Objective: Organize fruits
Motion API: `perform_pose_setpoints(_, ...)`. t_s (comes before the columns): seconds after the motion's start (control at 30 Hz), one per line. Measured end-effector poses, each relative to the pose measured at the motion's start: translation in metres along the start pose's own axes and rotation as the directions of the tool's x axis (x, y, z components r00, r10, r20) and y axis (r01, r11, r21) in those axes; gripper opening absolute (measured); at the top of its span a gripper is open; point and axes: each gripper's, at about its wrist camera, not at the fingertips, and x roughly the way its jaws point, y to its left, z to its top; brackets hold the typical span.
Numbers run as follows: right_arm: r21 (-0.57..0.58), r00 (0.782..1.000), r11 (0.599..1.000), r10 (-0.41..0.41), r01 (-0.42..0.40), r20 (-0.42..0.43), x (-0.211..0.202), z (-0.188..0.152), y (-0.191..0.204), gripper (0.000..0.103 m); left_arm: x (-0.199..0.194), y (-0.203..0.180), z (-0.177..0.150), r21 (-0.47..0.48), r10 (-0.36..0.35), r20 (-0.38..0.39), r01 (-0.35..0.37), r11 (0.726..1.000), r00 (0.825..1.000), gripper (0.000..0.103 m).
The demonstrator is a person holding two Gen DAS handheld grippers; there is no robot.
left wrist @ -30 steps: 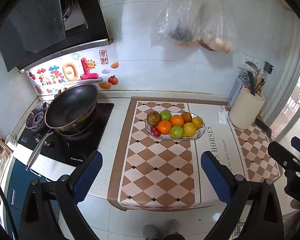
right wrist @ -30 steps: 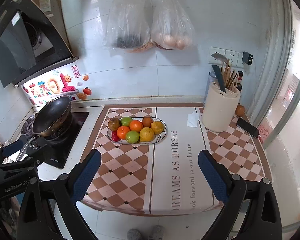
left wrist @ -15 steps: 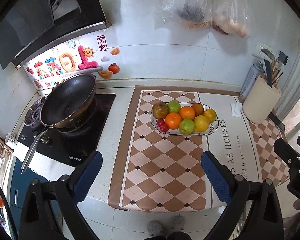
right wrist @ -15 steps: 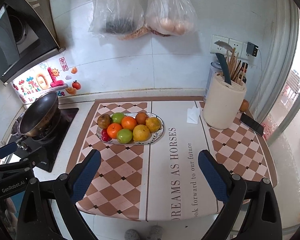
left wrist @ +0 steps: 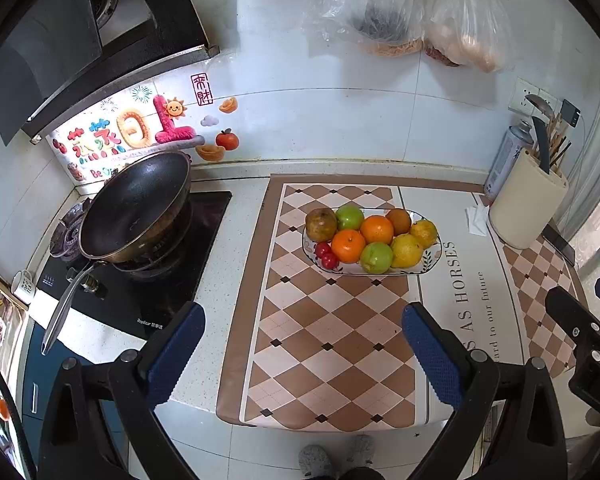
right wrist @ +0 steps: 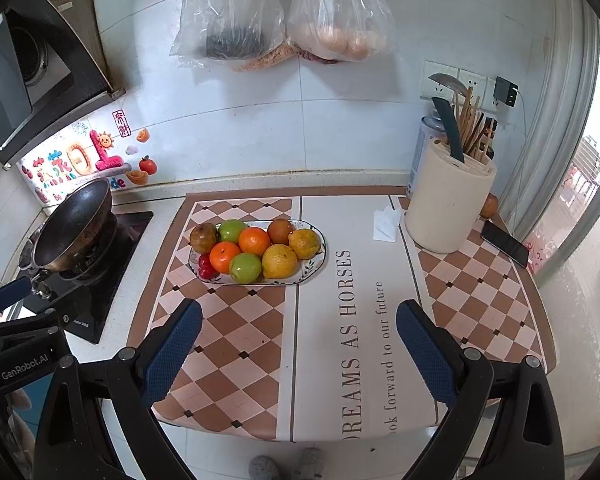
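An oval patterned plate (left wrist: pixel 431 261) on the checkered mat holds oranges (left wrist: pixel 348 245), green apples (left wrist: pixel 376 257), yellow citrus (left wrist: pixel 406 251), a brown fruit (left wrist: pixel 320 224) and small red fruits (left wrist: pixel 325 255). The plate also shows in the right wrist view (right wrist: pixel 315 265). My left gripper (left wrist: pixel 302 350) is open and empty, above the counter's front edge, short of the plate. My right gripper (right wrist: pixel 298 346) is open and empty, in front of the plate and slightly right of it. A small brown fruit (right wrist: pixel 489 205) lies behind the utensil holder.
A black wok (left wrist: pixel 134 206) sits on the stove at left. A cream utensil holder (right wrist: pixel 448 208), a spray can (right wrist: pixel 422 148), a folded tissue (right wrist: pixel 386 224) and a phone (right wrist: pixel 505 243) stand at right. Two plastic bags (right wrist: pixel 284 12) hang on the wall.
Both grippers have moved forward toward the counter and tilted down; the plate now looks larger and nearer. Both stay open and empty.
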Motion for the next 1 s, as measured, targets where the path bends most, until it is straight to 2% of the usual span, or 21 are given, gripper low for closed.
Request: perform_pose_setpoints(1.0,0.007,1.000,1.000,0.013,-0.013,0.021,-0.015,0.003,0.001,0.100,-0.015,-0.004,0.000,-0.004,-0.009,0.033,0.010,1.000,0.999,0.102)
